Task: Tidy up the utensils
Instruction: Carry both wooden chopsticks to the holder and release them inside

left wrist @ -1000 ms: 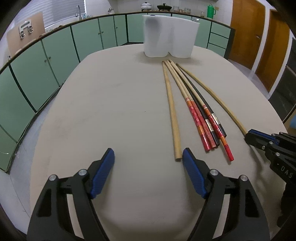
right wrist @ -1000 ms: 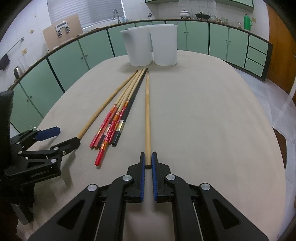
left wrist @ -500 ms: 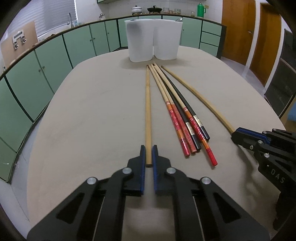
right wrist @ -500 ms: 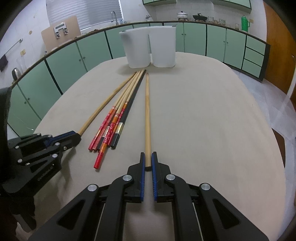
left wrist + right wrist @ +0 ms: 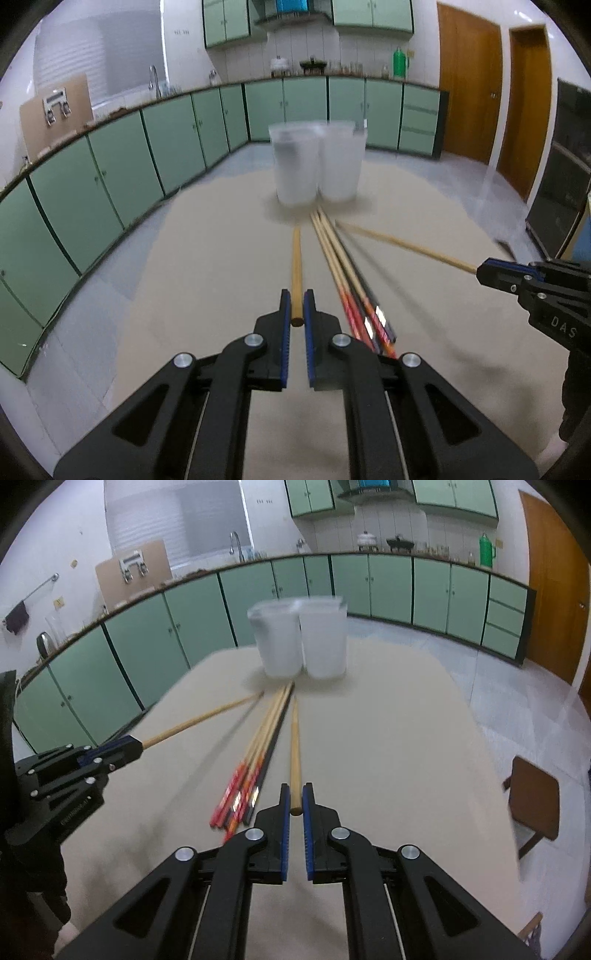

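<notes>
The left wrist view shows the left gripper (image 5: pixel 296 308) with its blue-padded jaws pressed together on the near end of a plain wooden chopstick (image 5: pixel 296 264), which runs straight ahead toward the far edge of the beige table (image 5: pixel 207 280). Just to the right of it, a bundle of red and black chopsticks (image 5: pixel 351 284) lies on the table, its thin tips gathered close to the foot of two white cups (image 5: pixel 317 162) that stand touching each other near the table's far edge. Further right, the right gripper (image 5: pixel 482 272) enters from the right edge of the table, its jaws closed on the end of a second plain wooden chopstick (image 5: pixel 402 246) that slants across toward the cups. In the right wrist view the right gripper (image 5: pixel 294 799) clamps that wooden chopstick (image 5: pixel 295 746) at its butt end between the blue pads, the stick pointing at the white cups (image 5: pixel 299 642). The red and black bundle (image 5: pixel 255 764) lies just left of it on the table (image 5: pixel 388 760), and beyond it the left gripper (image 5: pixel 135 744) holds its own chopstick (image 5: pixel 199 720) near the left edge. Both views are smeared by motion, so the cups and bundle look soft. Green cabinets (image 5: pixel 118 155) line the walls behind the table.
</notes>
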The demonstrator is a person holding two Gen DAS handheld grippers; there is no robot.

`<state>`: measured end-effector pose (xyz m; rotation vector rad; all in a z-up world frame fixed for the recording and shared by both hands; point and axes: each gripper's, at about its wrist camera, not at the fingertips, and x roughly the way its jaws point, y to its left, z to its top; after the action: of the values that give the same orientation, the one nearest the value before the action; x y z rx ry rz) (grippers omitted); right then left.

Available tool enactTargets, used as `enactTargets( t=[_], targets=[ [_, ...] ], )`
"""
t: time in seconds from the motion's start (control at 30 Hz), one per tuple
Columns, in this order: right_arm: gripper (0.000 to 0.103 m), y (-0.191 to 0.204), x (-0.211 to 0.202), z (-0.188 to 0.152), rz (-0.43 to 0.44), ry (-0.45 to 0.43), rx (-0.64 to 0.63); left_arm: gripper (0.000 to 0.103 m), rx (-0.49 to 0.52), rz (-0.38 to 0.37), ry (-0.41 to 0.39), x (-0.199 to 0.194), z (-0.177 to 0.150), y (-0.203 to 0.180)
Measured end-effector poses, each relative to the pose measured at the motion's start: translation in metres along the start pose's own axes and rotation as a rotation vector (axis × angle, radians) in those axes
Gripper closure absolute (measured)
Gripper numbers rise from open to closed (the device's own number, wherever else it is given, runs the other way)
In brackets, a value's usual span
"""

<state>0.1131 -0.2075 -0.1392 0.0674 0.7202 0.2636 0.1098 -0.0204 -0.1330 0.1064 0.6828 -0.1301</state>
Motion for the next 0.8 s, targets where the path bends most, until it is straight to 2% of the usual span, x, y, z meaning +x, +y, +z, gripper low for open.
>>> enactTargets(
  t=[0.27,0.57,0.8],
  targets=[
    [0.097,-0.003,-0.031,0.054,0.044,-0.078,-0.013,0.097,-0.027,-0.038,-0.127,-0.033,0.052,0.017],
    [0.097,0.005,-0.034,0.12,0.056,-0.094,-0.11,0.097,-0.032,-0.102,-0.172,-0.029,0.099,0.026],
    [0.097,0.006,-0.037,0.155,0.059,-0.117,-0.156,0.097,-0.033,-0.128,-0.194,-0.028,0.118,0.024]
  ],
)
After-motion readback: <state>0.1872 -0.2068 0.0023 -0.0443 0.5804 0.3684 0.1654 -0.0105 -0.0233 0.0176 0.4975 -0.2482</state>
